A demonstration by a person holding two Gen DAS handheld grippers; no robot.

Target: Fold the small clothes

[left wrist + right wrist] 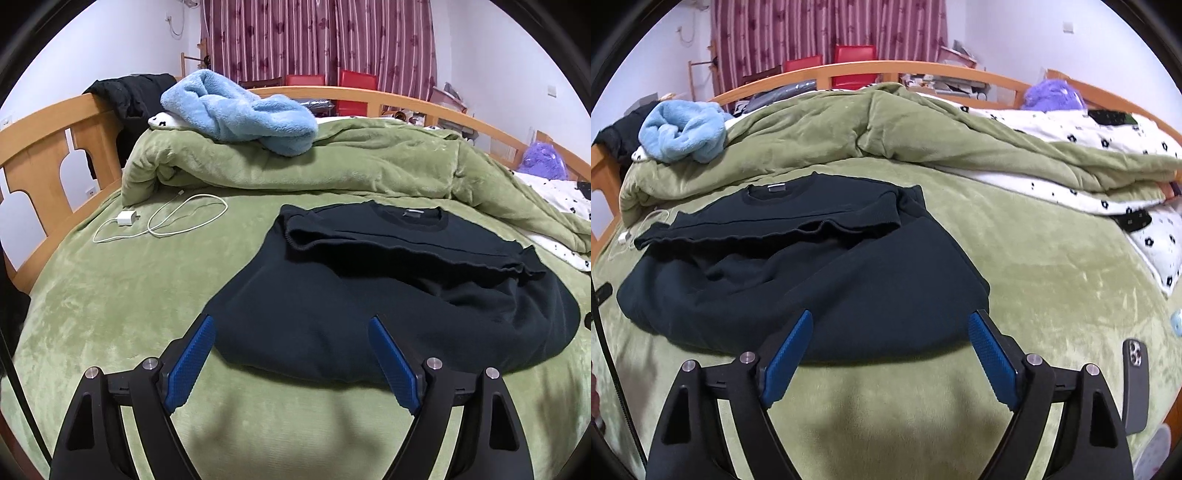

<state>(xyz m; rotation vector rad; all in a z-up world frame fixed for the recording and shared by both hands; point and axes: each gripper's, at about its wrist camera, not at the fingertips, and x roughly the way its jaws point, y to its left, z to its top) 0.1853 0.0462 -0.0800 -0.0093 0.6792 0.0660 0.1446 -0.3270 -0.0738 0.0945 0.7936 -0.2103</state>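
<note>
At the bottom of the left wrist view the left claw stands wide, its ribbed blue pads angled outward on black arms, nothing between them; it tilts downward over the bed. The right claw at the bottom of its own view is spread just as wide and empty, tilted down the same way. Both hover at the near, rounded hem of the black sweater, which lies flat in the middle of the green plush bedspread, a soft matte knit with its sleeves folded across the chest and their wavy cuffs showing, the round collar farthest away. A dark phone lies at the lower right of the right view. Left of the sweater, a white charger with a looped cable rests on the fleece. Behind it a thick green quilt is bunched in a roll, a fluffy light blue blanket heaped on top. Farther back runs the curved wooden bed frame, then striped maroon curtains.
</note>
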